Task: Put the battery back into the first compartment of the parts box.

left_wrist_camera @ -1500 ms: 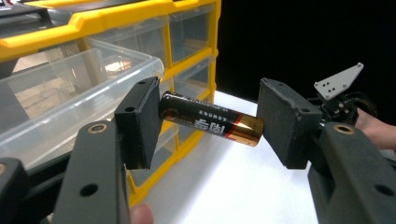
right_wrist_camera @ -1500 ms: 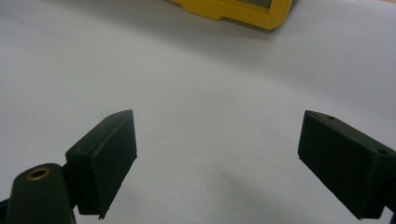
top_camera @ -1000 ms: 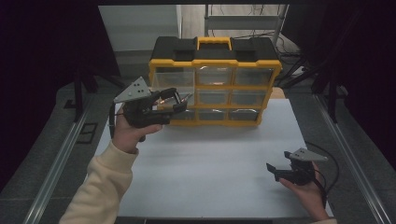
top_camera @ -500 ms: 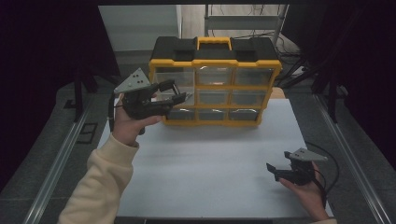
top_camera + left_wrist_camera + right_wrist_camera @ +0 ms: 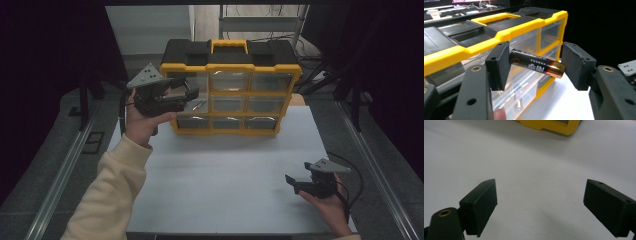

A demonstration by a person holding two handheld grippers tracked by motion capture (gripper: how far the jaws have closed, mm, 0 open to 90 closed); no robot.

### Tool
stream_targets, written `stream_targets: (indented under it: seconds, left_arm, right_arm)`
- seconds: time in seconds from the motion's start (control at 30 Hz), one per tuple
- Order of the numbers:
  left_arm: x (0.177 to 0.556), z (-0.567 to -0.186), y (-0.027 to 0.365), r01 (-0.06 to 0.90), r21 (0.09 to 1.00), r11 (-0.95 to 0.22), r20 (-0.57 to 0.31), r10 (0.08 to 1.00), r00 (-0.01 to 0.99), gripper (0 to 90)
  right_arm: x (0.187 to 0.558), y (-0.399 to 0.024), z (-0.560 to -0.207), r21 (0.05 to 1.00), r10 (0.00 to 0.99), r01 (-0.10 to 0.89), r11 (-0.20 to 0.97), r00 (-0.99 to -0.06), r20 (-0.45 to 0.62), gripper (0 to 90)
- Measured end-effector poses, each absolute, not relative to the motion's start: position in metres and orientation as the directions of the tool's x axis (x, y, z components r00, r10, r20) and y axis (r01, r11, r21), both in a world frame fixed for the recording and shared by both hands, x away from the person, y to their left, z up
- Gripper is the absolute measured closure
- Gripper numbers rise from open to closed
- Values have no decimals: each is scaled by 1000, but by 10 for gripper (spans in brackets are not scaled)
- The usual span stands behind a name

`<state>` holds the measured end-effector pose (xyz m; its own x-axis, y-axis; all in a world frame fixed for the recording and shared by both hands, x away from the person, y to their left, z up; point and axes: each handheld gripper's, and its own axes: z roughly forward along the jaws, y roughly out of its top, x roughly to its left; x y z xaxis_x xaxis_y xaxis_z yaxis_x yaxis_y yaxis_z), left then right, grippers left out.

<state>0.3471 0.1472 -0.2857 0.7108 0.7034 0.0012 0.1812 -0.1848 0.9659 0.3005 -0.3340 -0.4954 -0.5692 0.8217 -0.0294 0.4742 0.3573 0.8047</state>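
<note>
My left gripper (image 5: pixel 536 66) pinches a battery (image 5: pixel 537 66) end to end, at the drawer box's (image 5: pixel 231 87) 9 o'clock; right gripper (image 5: pixel 540 207) fingers spread over the bench (image 5: pixel 225 175).

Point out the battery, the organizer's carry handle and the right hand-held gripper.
battery (image 5: pixel 536 66): left gripper view, middle of its black and gold body.
carry handle (image 5: pixel 229 46): high view, yellow top bar.
right hand-held gripper (image 5: pixel 291 182): high view, midway between its fingertips.
</note>
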Motion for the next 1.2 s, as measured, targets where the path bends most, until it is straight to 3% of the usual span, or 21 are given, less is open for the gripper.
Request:
stream_targets:
  seconds: [0.73,0.9,1.03,1.2]
  left_arm:
    - [376,-288,142,231,951,-207,40,820,570,417]
    - [379,-290,142,246,952,-182,14,829,560,413]
    - [378,-289,143,225,962,-153,-6,814,581,303]
    - [372,-286,143,216,967,-138,-26,786,617,258]
  right_arm:
    - [301,-335,-496,805,822,475,354,-569,-26,122]
    - [301,-334,-496,804,820,474,359,-572,-29,122]
    - [301,-335,-496,804,821,476,356,-570,-26,122]
    - [301,-334,-496,804,820,475,358,-571,-27,122]
